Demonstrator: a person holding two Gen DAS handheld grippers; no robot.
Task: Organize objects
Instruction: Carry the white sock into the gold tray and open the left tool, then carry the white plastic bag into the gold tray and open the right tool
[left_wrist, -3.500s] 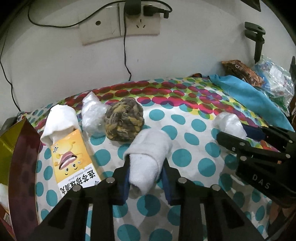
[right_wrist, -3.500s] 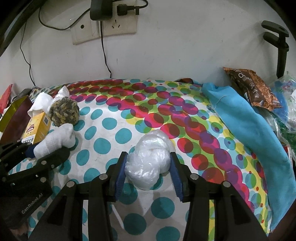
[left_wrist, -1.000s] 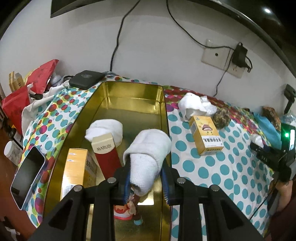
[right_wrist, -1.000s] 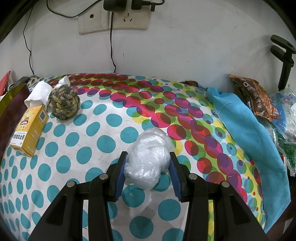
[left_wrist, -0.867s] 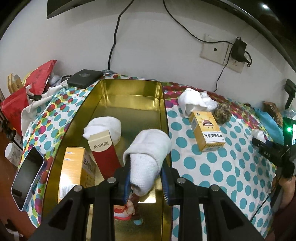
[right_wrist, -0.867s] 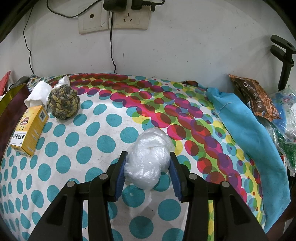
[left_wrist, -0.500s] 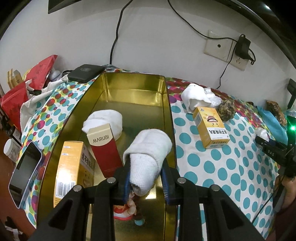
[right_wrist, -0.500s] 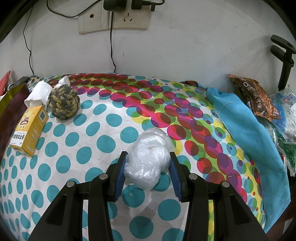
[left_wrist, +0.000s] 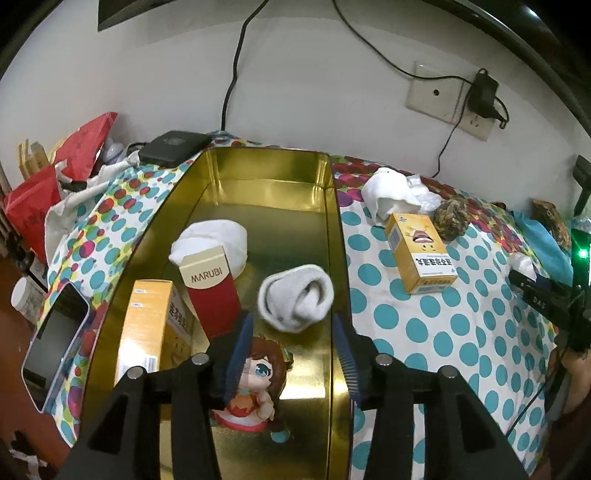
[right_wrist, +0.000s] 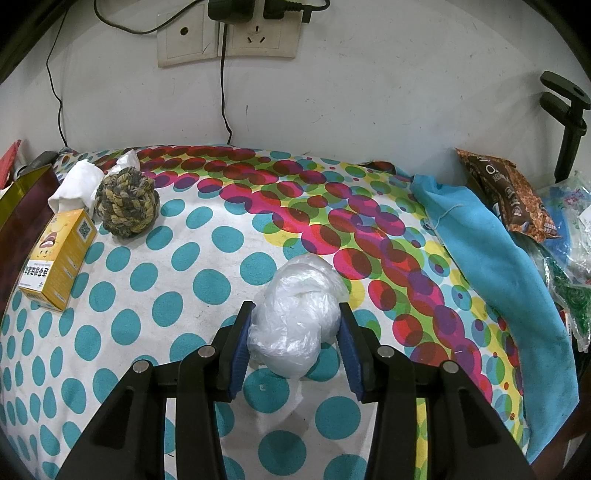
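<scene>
Sock roll (left_wrist: 295, 297) dropped from opening L jaws, by tin's (left_wrist: 332, 236) R wall.

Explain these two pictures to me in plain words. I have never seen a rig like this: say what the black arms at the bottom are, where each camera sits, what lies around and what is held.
No robot here: a person holds one pair of tongs in each hand, and a wide-angle camera on each looks forward along its two black fingers.

Left view: the left tongs hang over a gold tin. Their jaws are opening, and a rolled white sock is free of the pads, over the tin. Inside are another white sock, a red MARUBI box, a yellow box and a doll.

Right view: the right tongs grip a wad of clear plastic above the spotted cloth. On the cloth lie a rope ball, a yellow carton and a blue towel.
</scene>
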